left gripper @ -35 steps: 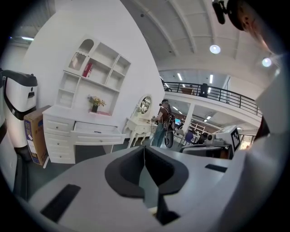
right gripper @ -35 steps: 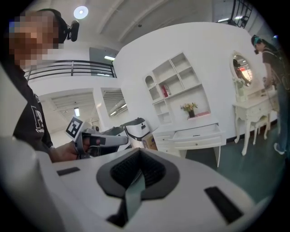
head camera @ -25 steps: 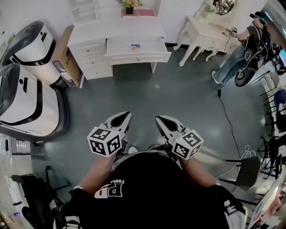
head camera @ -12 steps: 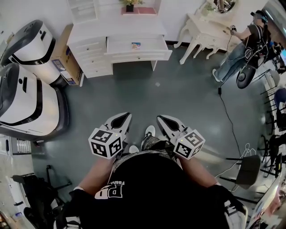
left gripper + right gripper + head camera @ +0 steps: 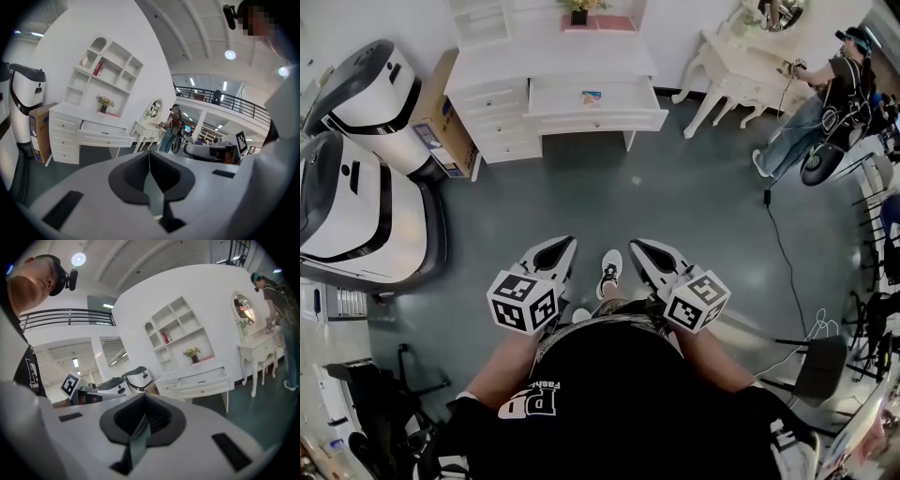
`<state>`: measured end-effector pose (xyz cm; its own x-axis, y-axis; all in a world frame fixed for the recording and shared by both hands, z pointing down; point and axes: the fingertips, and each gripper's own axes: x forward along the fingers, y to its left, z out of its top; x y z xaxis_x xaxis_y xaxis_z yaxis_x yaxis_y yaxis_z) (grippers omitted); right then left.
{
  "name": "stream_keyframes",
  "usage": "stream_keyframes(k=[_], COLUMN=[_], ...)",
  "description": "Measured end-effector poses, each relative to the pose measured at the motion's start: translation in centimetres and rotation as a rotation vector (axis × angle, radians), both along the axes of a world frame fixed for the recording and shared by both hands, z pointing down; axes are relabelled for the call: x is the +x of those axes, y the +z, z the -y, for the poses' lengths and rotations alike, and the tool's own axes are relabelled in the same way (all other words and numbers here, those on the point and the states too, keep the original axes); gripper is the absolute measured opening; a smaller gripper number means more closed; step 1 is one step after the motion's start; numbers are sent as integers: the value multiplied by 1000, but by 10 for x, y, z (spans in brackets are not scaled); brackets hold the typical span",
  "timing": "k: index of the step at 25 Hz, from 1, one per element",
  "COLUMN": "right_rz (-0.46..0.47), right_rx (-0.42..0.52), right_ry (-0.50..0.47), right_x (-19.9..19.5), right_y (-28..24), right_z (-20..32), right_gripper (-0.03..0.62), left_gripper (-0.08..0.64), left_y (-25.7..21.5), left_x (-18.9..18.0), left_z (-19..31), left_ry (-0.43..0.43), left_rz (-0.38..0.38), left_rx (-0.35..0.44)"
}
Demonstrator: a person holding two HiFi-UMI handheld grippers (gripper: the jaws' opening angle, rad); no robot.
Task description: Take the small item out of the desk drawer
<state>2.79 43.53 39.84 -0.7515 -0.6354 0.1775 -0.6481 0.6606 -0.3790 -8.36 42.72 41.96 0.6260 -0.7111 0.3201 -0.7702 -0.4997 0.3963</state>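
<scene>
A white desk point(image 5: 553, 66) stands against the far wall with its middle drawer point(image 5: 595, 119) pulled out. A small colourful item point(image 5: 592, 97) lies inside the drawer. My left gripper point(image 5: 565, 243) and right gripper point(image 5: 636, 247) are held close to my body, far from the desk, side by side and pointing toward it. Both are shut with nothing between the jaws. The left gripper view shows the left gripper point(image 5: 149, 153) shut, with the open drawer point(image 5: 105, 137) far ahead. The right gripper point(image 5: 144, 397) also faces the drawer point(image 5: 201, 379) from a distance.
Two large white-and-black machines point(image 5: 356, 187) and a cardboard box point(image 5: 450, 122) stand left of the desk. A white vanity table point(image 5: 736, 70) with a person point(image 5: 825, 103) is at the right. A cable point(image 5: 783, 253) runs over the dark floor, and a chair point(image 5: 820, 361) sits at lower right.
A white shoe has stepped into view between the two grippers. The grippers stay shut and side by side, and the desk has shifted only slightly in the view.
</scene>
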Motion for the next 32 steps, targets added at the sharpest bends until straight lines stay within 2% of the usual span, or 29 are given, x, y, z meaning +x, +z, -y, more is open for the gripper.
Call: stream_keyframes(k=[14, 32], right_rz=[5, 26], right_rx=[-36, -68], right_ry=[-17, -28], right_x=[3, 24], right_y=[10, 22], right_z=[68, 200], right_gripper=[9, 9], left_gripper=[17, 17], left_y=[5, 12], left_x=[6, 30], left_z=[63, 191], left_ry=[-2, -2], left_rz=[22, 54], left_rx=[-24, -53])
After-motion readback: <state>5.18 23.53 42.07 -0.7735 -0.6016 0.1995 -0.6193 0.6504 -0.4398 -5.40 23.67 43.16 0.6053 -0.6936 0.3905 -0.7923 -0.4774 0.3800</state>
